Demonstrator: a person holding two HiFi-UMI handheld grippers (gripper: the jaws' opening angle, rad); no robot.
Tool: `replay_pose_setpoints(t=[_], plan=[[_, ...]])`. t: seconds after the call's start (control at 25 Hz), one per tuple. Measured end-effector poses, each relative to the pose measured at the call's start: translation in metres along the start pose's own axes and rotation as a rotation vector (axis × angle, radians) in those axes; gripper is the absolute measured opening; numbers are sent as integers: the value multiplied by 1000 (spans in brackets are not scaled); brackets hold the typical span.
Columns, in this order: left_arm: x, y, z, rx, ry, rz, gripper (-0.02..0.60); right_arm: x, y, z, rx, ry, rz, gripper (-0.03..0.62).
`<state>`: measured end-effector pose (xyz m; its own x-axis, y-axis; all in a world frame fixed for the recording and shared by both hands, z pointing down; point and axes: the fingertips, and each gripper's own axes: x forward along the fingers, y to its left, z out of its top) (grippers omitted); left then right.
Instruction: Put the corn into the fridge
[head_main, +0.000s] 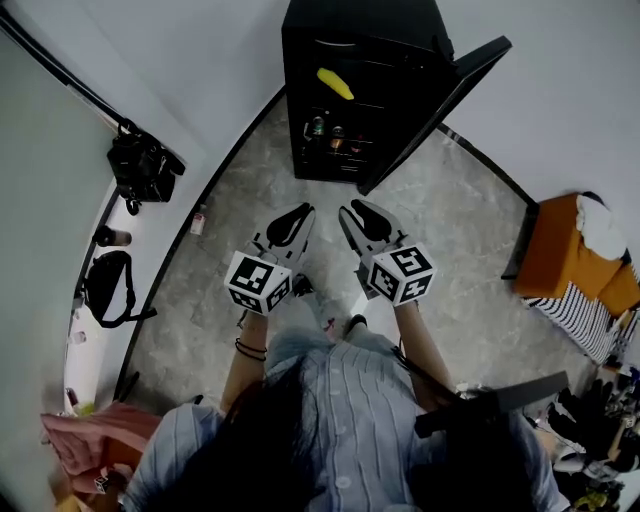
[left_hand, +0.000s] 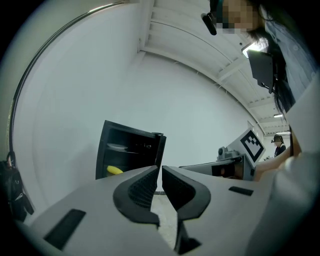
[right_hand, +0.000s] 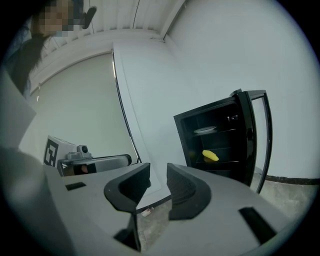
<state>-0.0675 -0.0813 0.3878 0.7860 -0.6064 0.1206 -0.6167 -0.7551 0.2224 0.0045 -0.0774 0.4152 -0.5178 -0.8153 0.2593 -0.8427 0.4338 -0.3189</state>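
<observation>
The fridge (head_main: 362, 40) looks smooth and glossy, the floor (head_main: 450, 230) mottled stone.

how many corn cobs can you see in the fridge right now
1. The corn lies high up inside the open fridge. Lower down it is dark and crowded with small items, so another cob could be hidden there.

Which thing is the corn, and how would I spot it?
Look for the black fridge on the grey floor, door swung open. On a shelf inside lies the corn, the only bright yellow thing; the items below it are small and dark.
</observation>
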Motion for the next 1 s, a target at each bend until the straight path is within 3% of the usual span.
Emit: replay_pose_setpoints(t=[1.0], plan=[[-54, -217, -36, 21, -53, 161, 20, -216, 18, -57, -63, 13, 169, 104]])
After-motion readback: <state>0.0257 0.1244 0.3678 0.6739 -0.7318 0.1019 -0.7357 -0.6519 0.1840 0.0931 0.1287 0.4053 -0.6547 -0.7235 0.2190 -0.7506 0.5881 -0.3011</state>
